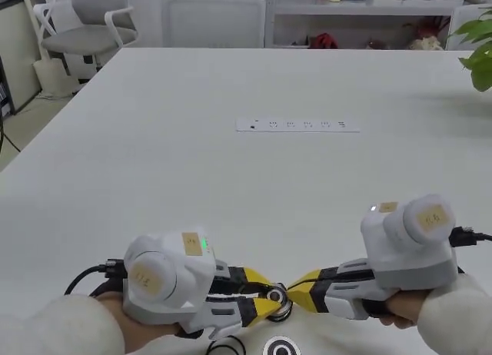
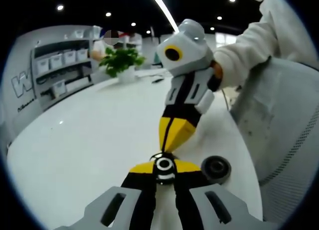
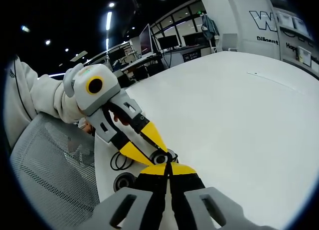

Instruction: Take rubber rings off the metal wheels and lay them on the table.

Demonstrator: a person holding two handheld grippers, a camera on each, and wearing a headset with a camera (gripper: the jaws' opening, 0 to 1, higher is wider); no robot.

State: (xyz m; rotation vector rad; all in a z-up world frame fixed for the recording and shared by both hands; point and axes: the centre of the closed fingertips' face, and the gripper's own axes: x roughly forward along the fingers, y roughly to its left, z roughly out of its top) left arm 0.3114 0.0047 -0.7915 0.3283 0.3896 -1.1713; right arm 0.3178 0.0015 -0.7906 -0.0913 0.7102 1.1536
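White table (image 1: 231, 163) runs out ahead of us, bare but for a power strip (image 1: 297, 125) at mid-span. At its near edge our two grippers meet tip to tip. We have the left gripper (image 1: 265, 300) clamped on a small wheel (image 2: 165, 168), held just above the table. Its black ring (image 2: 166, 178) looks to be on yet. Our right gripper (image 3: 168, 171) has its jaws pressed together at the wheel's rim. Whether they pinch any rubber we cannot tell.

A second wheel (image 2: 216, 167) and a loose ring (image 3: 119, 163) lie just beside the work.

Our worry is the pull. If the right jaws have no real bite, they may slide off the rubber. If we tug hard, the wheel may twist out of the left jaws and roll off the near edge. A ring springing free could also fly off the table.
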